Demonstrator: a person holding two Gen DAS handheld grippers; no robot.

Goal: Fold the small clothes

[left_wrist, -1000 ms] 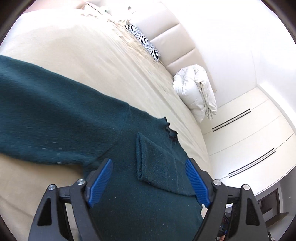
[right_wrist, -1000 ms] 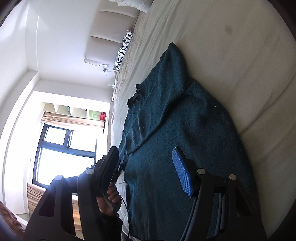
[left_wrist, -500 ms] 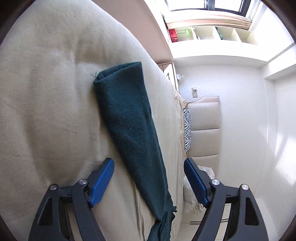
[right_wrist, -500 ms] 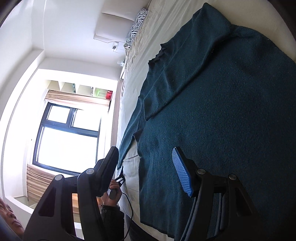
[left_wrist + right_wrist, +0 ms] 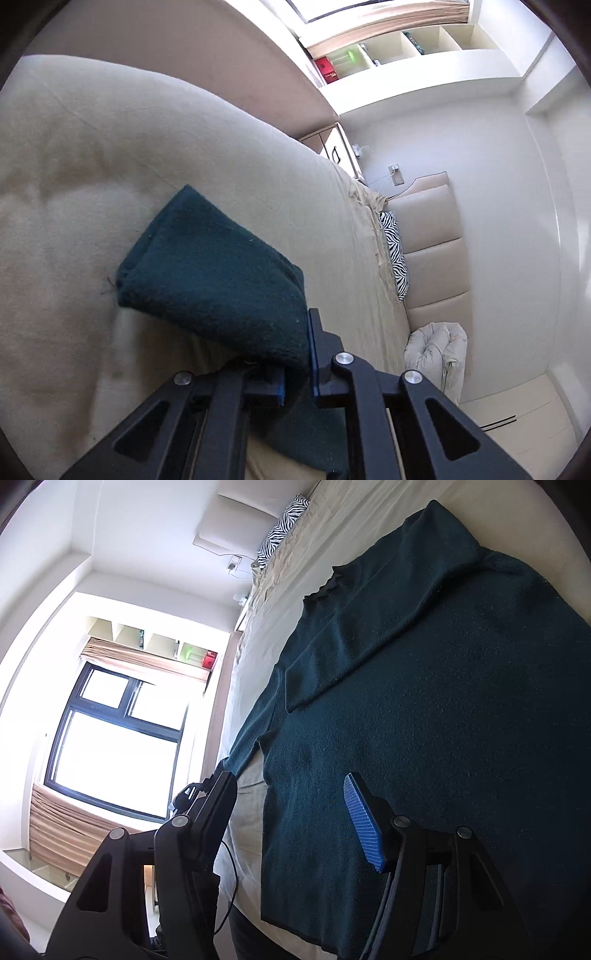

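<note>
Bare beige bedsheet (image 5: 74, 177) lies open from nine to twelve o'clock of the dark green knit sweater sleeve (image 5: 214, 280), giving room to pass. At two o'clock a zebra-striped pillow (image 5: 397, 258) and a padded cream headboard (image 5: 432, 251) block the way; at four o'clock a rolled white duvet (image 5: 436, 350) lies against it.

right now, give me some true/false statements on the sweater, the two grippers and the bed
1. The left gripper is shut on the sweater sleeve. True.
2. The right gripper is clamped on the hem. False: its jaws stand open above the sweater.
3. One sleeve is folded across the sweater's body. True.
4. The sweater is red. False: it is dark green.
5. A zebra-print pillow lies near the headboard. True.
</note>
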